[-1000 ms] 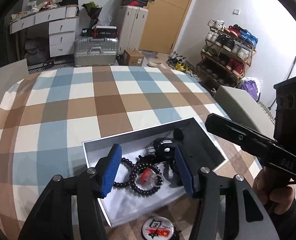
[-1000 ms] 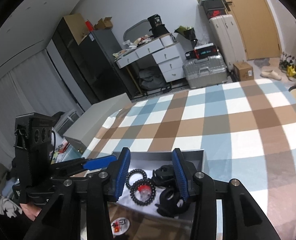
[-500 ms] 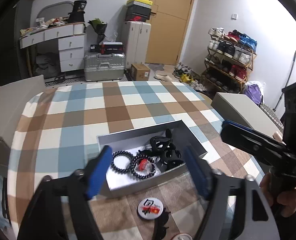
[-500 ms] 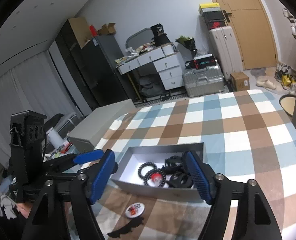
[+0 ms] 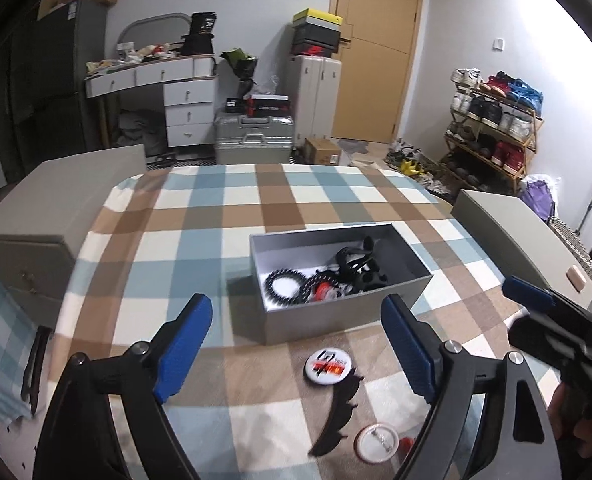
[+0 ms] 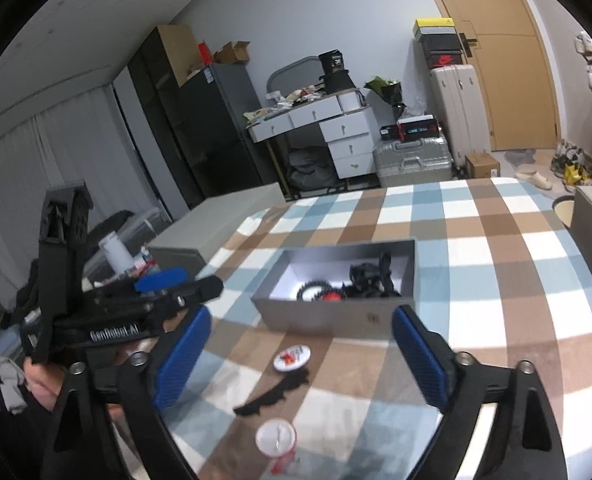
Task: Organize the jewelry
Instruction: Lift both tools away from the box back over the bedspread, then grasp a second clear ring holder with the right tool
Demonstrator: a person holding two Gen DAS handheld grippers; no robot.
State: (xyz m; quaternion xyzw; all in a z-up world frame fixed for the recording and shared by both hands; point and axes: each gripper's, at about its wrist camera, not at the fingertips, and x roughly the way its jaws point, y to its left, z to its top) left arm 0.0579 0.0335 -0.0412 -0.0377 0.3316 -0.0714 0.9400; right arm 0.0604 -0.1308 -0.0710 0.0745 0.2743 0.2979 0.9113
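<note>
Left gripper (image 5: 296, 344): its blue jaws stand wide apart and have just been opening; nothing is between them. It hangs above the near part of the table, on the near side of the box.
Right gripper (image 6: 302, 354): its jaws are also spread wide and have just been opening, with nothing held. It too is on the near side of the box and points toward it.
Grey box (image 5: 336, 322): an open, shallow rectangular box that stands on the checked tablecloth (image 5: 199, 216), beyond both pairs of jaws and apart from them.
Bead bracelets (image 5: 285, 286): two rings of dark beads lie flat on the pale floor of the box, at its left end in the left wrist view; the second ring has a red piece (image 5: 323, 290) in its middle.
Black accessories (image 5: 360, 268): a dark tangled heap lies in the box just to the right of the bracelets. What kind of pieces they are I cannot tell.
Round badge (image 5: 329, 366): white with a red and black print, it lies on the cloth outside the box, just in front of its near wall and between the left gripper's jaws in that view.
Black bat-shaped piece (image 5: 338, 416): flat on the cloth, just nearer than the badge.
Second round badge (image 5: 377, 442): it lies nearest to the camera, beside the tip of the black piece, and shows a pale side.
Hand (image 6: 41, 384): at the left edge of the right wrist view it grips the handle of the left gripper.
</note>
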